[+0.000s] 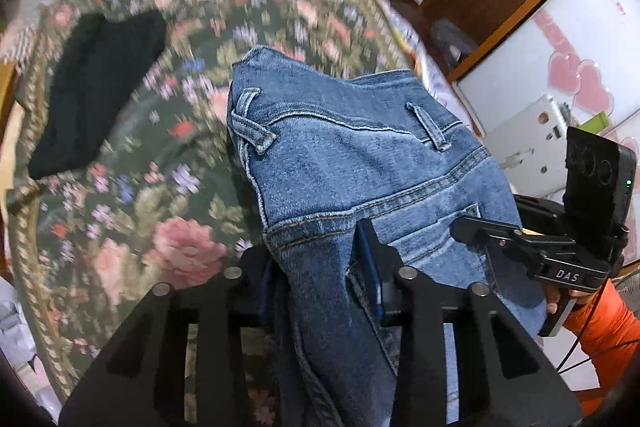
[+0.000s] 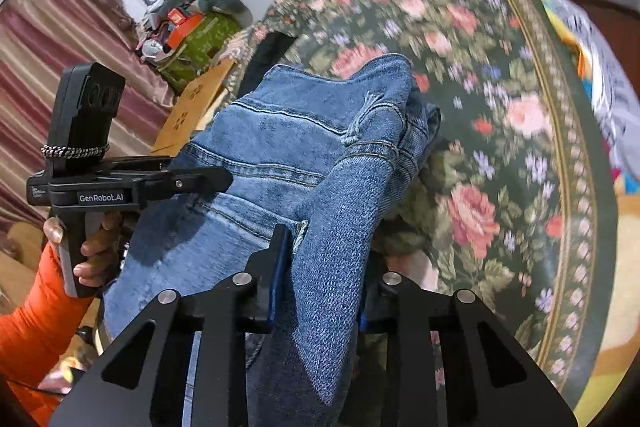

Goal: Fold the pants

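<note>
I have the jeans (image 1: 352, 163) lifted above the floral bedspread (image 1: 120, 227), my left gripper (image 1: 320, 279) and right gripper (image 2: 320, 279) each clamped on a bunch of denim near the waistband. The thick wads could slip out — dropping one side crooked. Only the left view shows the black garment (image 1: 96, 91) far left; only the right view shows the clutter (image 2: 188, 23) by the curtain.

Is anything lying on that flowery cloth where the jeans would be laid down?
Yes. Both tongs, left and right, grip the jeans above the floral cloth; a black garment lies at its far left.
</note>
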Available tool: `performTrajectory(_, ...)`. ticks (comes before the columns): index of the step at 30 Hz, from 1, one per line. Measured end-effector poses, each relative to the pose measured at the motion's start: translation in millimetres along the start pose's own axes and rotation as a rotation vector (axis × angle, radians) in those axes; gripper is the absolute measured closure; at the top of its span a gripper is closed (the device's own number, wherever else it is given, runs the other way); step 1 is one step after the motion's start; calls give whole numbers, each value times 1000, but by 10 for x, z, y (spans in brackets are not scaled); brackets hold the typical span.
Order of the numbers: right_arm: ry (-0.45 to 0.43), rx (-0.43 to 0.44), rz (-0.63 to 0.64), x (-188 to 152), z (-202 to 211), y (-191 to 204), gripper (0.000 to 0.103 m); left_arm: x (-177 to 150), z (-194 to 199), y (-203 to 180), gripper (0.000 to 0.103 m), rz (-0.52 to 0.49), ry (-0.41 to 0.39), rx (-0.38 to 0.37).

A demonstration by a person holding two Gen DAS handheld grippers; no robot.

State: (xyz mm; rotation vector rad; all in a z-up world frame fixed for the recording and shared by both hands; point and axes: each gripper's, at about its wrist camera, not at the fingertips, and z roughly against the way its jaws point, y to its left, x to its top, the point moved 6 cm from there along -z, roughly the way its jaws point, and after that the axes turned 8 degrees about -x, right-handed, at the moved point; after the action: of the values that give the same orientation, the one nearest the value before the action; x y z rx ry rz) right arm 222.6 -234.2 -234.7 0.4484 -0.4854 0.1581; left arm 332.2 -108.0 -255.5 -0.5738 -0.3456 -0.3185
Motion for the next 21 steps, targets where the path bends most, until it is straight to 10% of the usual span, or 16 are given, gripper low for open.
performTrajectory(14, -317, 38, 177, 1151, 347, 1147, 81, 655, 1588, 169, 69, -93, -404, 191)
performTrajectory(21, -364, 60, 212, 1612, 49, 1540, 82, 945, 1900, 697, 69, -63, -459, 254)
